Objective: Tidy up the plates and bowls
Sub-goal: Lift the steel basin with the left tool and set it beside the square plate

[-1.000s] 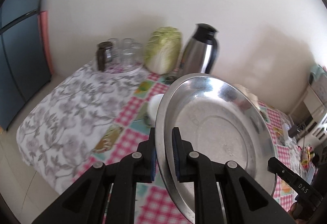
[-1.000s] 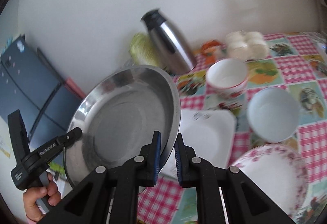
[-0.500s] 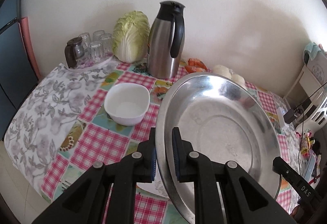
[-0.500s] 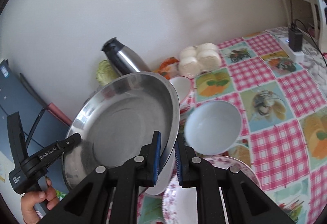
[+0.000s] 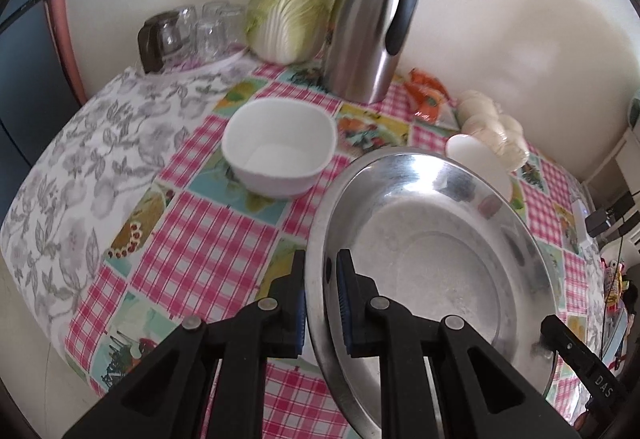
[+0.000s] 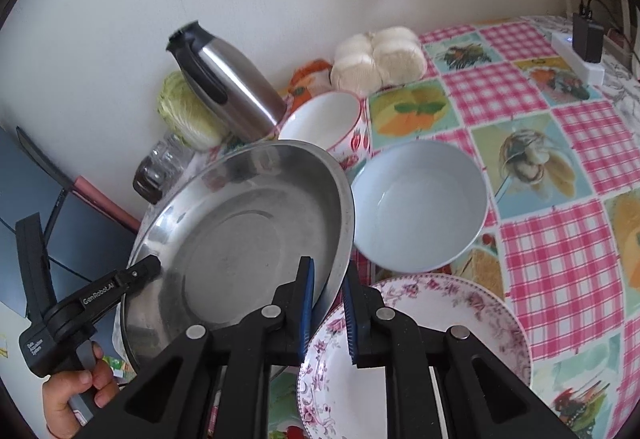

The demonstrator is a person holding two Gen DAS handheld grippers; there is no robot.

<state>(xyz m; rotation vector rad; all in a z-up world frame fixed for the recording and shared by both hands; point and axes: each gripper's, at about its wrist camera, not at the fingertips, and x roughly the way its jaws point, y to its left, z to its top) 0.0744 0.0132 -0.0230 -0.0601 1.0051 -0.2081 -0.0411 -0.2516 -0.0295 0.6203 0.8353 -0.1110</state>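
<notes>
The steel plate has come down lower over the desk. Both jaws are clamped on its rim, left gripper and right gripper. Nothing is stacked yet: white bowl, blue bowl and flowered plate sit apart.

Right hand-held gripper: blue pads clamped on the near rim of the steel pan.
Left hand-held gripper: tip on the pan's far-left rim, a person's hand on its handle.
Steel pan: tilted, held above the tabletop.
Floral plate: under the right gripper, near edge.
Pale blue bowl: just beyond the plate.
Red-patterned bowl: behind it, beside the steel thermos.
Cabbage: against the wall.
</notes>
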